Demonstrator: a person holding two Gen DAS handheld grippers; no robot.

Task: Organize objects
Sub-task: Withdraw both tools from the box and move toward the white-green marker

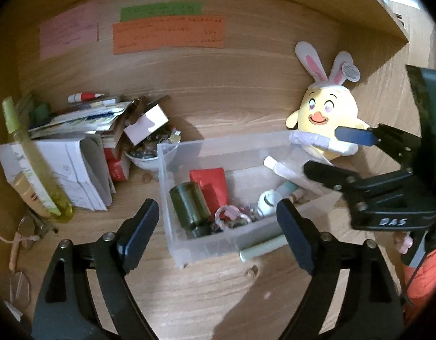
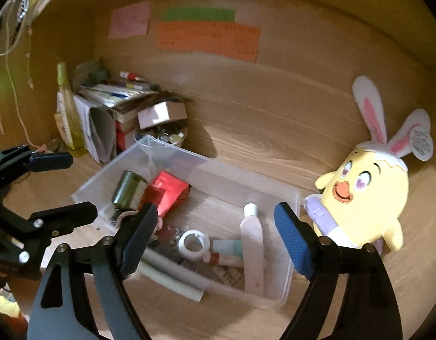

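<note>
A clear plastic bin (image 1: 189,252) (image 2: 286,277) stands on the wooden shelf. It holds a dark green jar (image 1: 189,204) (image 2: 128,189), a red box (image 1: 211,185) (image 2: 168,192), a white tube (image 2: 252,252), a white ring (image 2: 194,245) and small items. My left gripper (image 1: 218,226) is open and empty, just in front of the bin. My right gripper (image 2: 215,232) is open and empty above the bin's near side; it also shows in the left wrist view (image 1: 331,155). The left gripper shows at the left of the right wrist view (image 2: 62,184).
A yellow chick plush with bunny ears (image 1: 325,121) (image 2: 365,198) leans on the back wall right of the bin. A pile of books, papers and a bowl of small items (image 1: 150,150) (image 2: 167,136) fills the left corner. Coloured notes (image 1: 167,34) hang on the back wall.
</note>
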